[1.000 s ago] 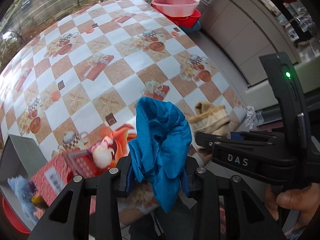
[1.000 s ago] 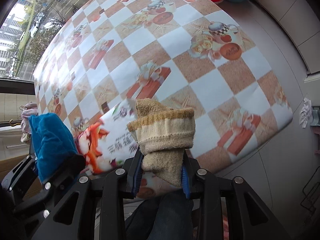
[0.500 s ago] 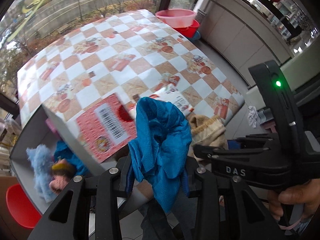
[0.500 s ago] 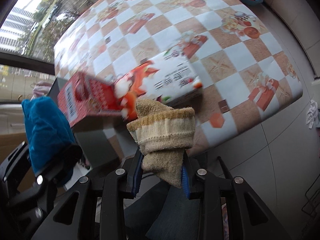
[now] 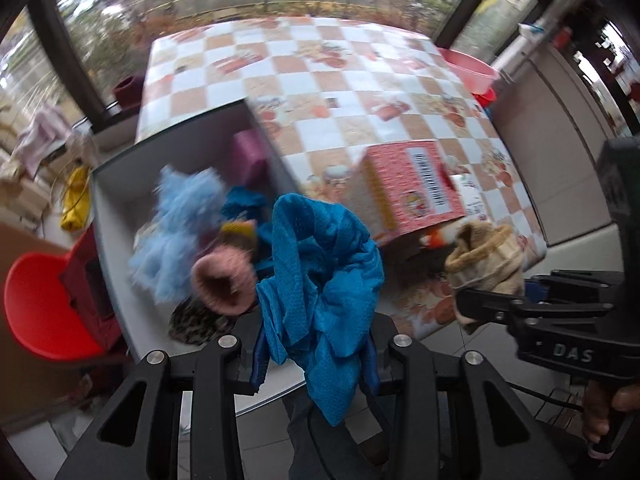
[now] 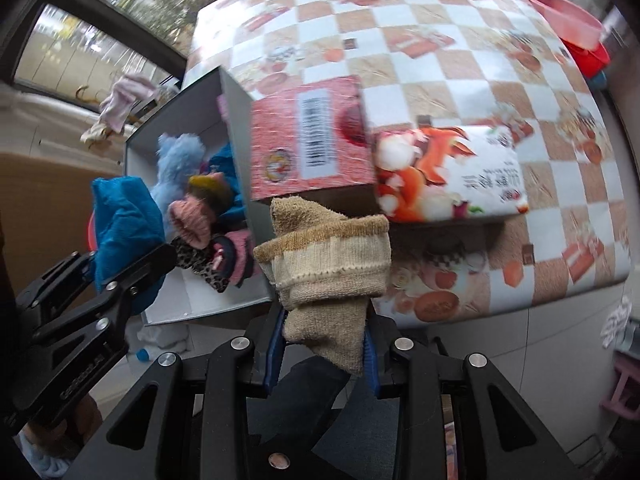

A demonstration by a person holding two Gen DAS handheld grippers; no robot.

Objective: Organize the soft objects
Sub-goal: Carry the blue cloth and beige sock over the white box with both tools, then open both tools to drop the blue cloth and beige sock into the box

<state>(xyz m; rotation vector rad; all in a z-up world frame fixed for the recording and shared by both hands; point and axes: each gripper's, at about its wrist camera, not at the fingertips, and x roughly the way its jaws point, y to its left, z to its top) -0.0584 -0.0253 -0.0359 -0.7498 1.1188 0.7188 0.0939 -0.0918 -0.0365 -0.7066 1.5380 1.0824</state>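
both wrist views look steeply down, sharing open box (image 5: 120,200) and table (image 6: 440,20)

— Where's the open box (image 5: 120,208)?
— At the table's (image 5: 344,64) left edge, beside the printed carton (image 5: 412,184) lying on the tablecloth.
— In the box?
— Fluffy toy (image 5: 176,232) far left, knitted hat (image 5: 224,284) nearer, socks heaped between.
— Left of the box?
— Chair (image 5: 36,292), near. Basins (image 5: 472,72) beyond the table's far right corner.

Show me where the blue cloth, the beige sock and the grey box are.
blue cloth (image 5: 320,264): left wrist view, middle folds.
beige sock (image 6: 332,256): right wrist view, ribbed cuff.
grey box (image 5: 116,216): left wrist view, inner left wall.
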